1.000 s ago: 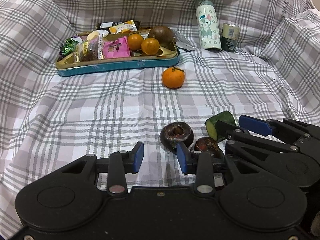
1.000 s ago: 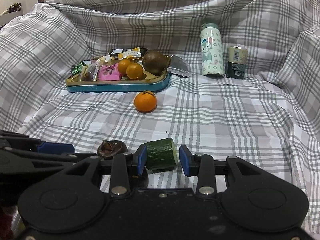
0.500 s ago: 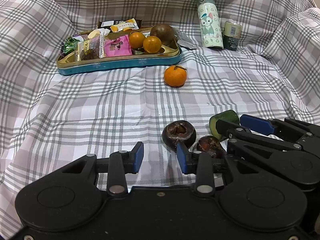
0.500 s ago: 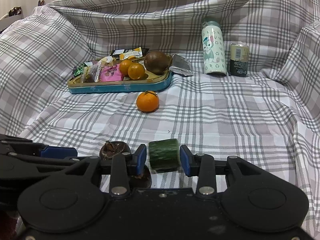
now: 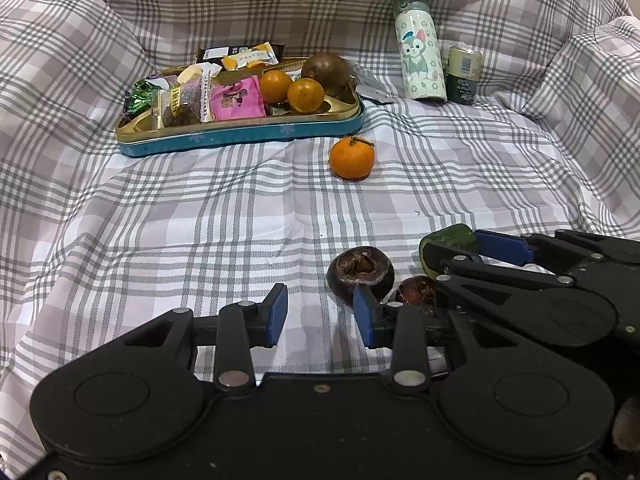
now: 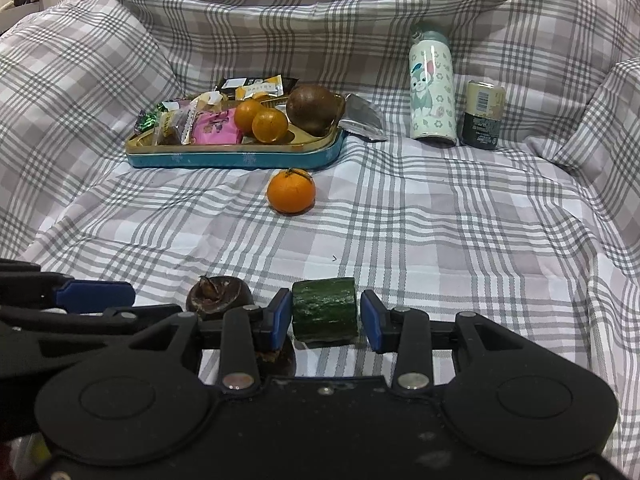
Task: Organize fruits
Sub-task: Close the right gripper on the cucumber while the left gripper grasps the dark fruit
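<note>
Recentred since a second ago, the stubby dark-green cucumber chunk is seen lying on the grey checked cloth, crosswise between the slightly spread, unpinching pads of the right tool, while the left tool is held spread and empty alongside.

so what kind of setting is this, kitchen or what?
Not a kitchen, it seems: probably a sofa or bed at home draped in a plaid sheet, with a snack tray, loose fruit and a cartoon bottle on it.
</note>
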Motion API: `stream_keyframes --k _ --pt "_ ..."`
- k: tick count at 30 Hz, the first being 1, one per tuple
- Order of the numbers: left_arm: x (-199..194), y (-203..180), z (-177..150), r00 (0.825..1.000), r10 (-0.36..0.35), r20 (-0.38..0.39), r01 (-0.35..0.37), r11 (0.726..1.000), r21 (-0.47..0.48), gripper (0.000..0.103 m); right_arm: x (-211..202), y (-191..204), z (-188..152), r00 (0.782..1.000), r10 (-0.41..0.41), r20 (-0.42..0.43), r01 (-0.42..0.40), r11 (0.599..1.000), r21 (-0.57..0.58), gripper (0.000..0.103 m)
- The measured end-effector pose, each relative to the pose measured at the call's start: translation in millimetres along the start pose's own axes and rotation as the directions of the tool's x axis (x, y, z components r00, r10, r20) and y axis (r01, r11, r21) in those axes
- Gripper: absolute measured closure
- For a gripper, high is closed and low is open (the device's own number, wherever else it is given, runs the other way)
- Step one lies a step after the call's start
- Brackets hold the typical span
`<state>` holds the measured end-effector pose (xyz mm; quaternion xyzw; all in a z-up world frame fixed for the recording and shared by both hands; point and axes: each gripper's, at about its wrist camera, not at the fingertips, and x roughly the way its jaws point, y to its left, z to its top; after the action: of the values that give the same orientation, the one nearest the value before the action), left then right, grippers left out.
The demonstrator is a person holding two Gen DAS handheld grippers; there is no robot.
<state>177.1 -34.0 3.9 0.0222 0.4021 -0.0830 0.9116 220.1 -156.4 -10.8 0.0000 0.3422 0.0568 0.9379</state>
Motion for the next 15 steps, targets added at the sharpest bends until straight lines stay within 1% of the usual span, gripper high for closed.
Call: stream_keyframes --k 3,5,9,12,15 --pt "0 -2 1 1.0 0.003 -0.002 -0.003 1.0 0.003 0.058 4 -3 -2 1.0 0.01 -0.02 -0.009 1.0 0.017 0.063" --pt "1 -2 1 1.0 -0.005 -0.004 0.005 1.0 0.004 0.058 5 -4 -6 1.0 0.009 -0.027 -0.008 1.0 0.022 0.064" --pt "2 -6 5 1.0 -0.008 0.003 0.008 1.0 0.006 0.059 3 -8 -9 1.0 0.015 -0.008 -0.014 1.0 0.027 0.066" --pt "3 -9 8 0.999 -0.034 0.004 0.034 0.999 0.005 0.058 1 -15 -10 1.0 0.007 0.008 -0.007 0.998 0.06 0.066" --pt "4 -15 11 0.999 -0.042 0.01 0.042 0.999 0.014 0.058 -2 -24 -8 1.0 -0.001 0.023 -0.001 0.995 0.097 0.066"
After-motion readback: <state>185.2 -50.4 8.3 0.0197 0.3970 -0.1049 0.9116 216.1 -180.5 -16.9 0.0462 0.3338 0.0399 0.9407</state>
